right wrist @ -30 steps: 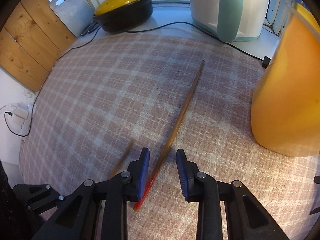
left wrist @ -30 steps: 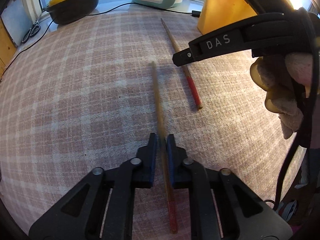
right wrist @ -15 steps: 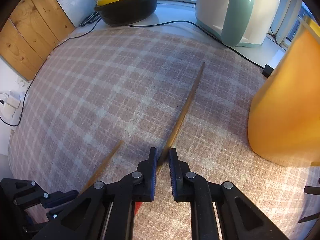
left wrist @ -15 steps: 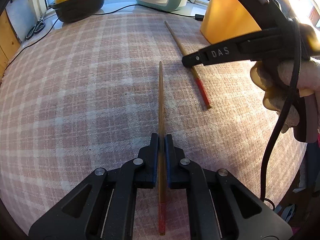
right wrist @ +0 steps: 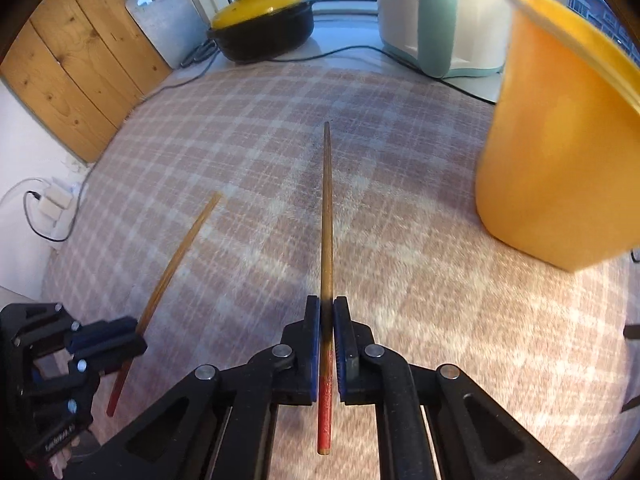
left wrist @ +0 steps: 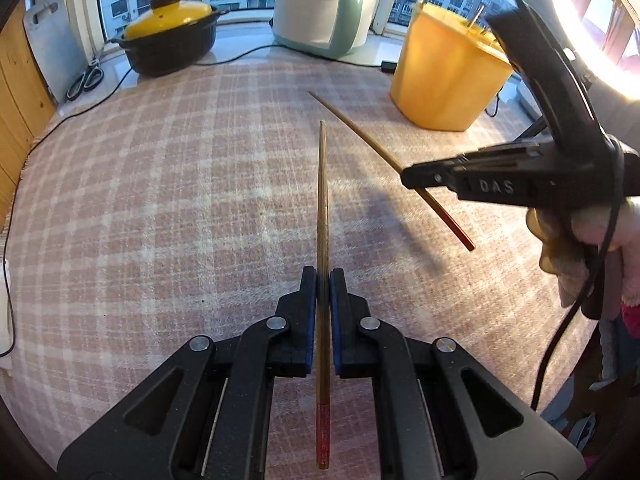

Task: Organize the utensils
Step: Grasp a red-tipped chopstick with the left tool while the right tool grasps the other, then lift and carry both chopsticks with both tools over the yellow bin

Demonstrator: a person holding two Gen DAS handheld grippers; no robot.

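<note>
Left wrist view: the left claw (left wrist: 322,280) is clamped on a wooden chopstick (left wrist: 322,208) a little above its red-painted butt, so the long thin end points away toward the far side of the counter. To its right, the right claw (left wrist: 416,180) pinches a second chopstick (left wrist: 360,136) the same way; in the right wrist view that claw (right wrist: 327,312) has its blue pads tight against the stick near where the red paint begins. Both sticks look lifted clear of the cloth, though how high is hard to tell.

The step in hand appears to be carrying the pair to the yellow utensil holder (right wrist: 560,152), which stands at the far right, near the right claw. To do it well, each stick should be tipped toward upright before it reaches the rim, one at a time, so that the two claws do not crowd each other over the opening. The grip is near one end, so a slim stick may pivot between the pads; slow turning should limit that.

A pink and cream plaid cloth (left wrist: 180,200) covers the counter. At the far edge under the window stand a black pot with a yellow lid (left wrist: 168,40), a pale green and white appliance (left wrist: 324,12) and its cable; a grey cutting board (left wrist: 52,48) leans at the far left against wood panelling.
</note>
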